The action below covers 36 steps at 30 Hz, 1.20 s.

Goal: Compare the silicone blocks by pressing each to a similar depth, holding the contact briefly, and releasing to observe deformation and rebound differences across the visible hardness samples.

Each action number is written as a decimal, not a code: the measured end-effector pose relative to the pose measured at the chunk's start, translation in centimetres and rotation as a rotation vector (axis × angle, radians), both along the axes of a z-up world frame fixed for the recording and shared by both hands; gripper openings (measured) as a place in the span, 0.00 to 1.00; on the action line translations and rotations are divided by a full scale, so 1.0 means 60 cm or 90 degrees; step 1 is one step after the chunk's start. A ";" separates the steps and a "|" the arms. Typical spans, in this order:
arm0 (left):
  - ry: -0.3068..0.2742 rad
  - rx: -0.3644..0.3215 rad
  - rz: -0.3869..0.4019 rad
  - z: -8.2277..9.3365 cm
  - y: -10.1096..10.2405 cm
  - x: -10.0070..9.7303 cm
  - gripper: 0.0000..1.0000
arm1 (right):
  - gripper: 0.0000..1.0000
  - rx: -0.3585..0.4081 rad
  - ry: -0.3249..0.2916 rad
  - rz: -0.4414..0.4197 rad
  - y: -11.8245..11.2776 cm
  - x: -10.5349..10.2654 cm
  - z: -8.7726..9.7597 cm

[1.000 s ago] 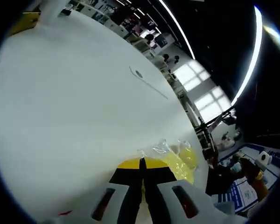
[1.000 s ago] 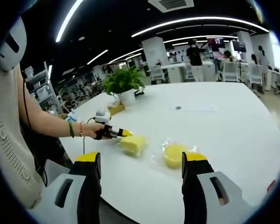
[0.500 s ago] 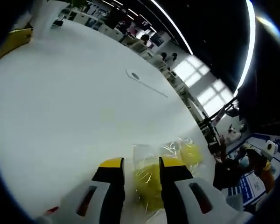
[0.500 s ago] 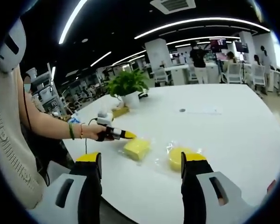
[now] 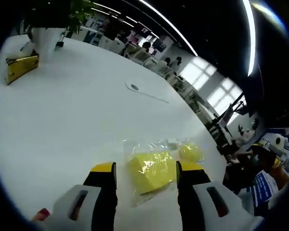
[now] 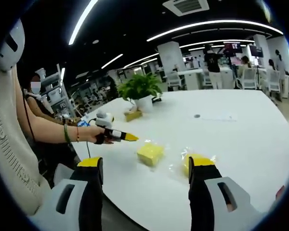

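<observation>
- Left tool (image 5: 142, 171): jaws spread apart and holding nothing, hovering over the white table (image 5: 62, 110); the square yellow block (image 5: 151, 168) lies on the table ahead of the gap between them.
- The square yellow block sits inside a clear plastic bag (image 5: 135, 149), whose crinkled film extends past the block's edges.
- Round yellow block (image 5: 190, 153): also wrapped in clear plastic, lying just beyond the square block toward the table's far edge.
- Right tool (image 6: 144, 168): jaws wide apart and empty, held off the near edge of the table (image 6: 241, 139).
- In the right gripper view, the left tool (image 6: 127, 137) appears in the person's hand (image 6: 97, 135), its yellow tip near the square block (image 6: 150, 153) but apart from it; the round block (image 6: 197, 161) lies beside the right tool's right-hand jaw.
- Potted plant (image 6: 142, 91): in a white pot at the far side of the table, with a small yellow box (image 6: 132, 115) beside it.
</observation>
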<state>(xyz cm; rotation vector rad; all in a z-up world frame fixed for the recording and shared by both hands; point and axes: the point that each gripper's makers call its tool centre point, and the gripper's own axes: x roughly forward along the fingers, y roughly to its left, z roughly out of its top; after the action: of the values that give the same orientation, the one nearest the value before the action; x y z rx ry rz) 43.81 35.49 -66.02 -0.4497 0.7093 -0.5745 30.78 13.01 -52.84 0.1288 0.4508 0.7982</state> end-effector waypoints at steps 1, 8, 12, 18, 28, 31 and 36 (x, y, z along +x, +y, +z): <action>-0.005 0.002 -0.001 0.010 0.000 -0.014 0.52 | 0.68 0.000 0.001 0.004 0.001 -0.003 -0.001; -0.103 -0.031 -0.026 0.092 -0.022 -0.076 0.58 | 0.69 -0.003 0.000 0.023 0.000 -0.027 -0.002; -0.184 -0.040 -0.066 0.151 -0.045 -0.117 0.61 | 0.72 0.015 0.015 0.038 -0.004 -0.044 -0.003; -0.273 0.028 -0.141 0.202 -0.076 -0.180 0.61 | 0.78 0.021 0.021 0.053 -0.013 -0.065 -0.004; -0.296 0.087 -0.221 0.227 -0.106 -0.261 0.73 | 0.87 0.015 0.010 0.045 -0.046 -0.078 -0.008; -0.281 0.083 -0.233 0.223 -0.111 -0.273 0.75 | 0.87 0.014 0.012 0.045 -0.052 -0.084 -0.010; -0.262 0.077 -0.237 0.211 -0.114 -0.282 0.77 | 0.86 0.017 0.009 0.043 -0.059 -0.089 -0.010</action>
<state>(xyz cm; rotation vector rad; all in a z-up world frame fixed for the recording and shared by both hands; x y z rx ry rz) 26.89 28.68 -53.35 -0.0760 0.4273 -0.9368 25.45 9.45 -53.47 0.1447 0.4607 0.8698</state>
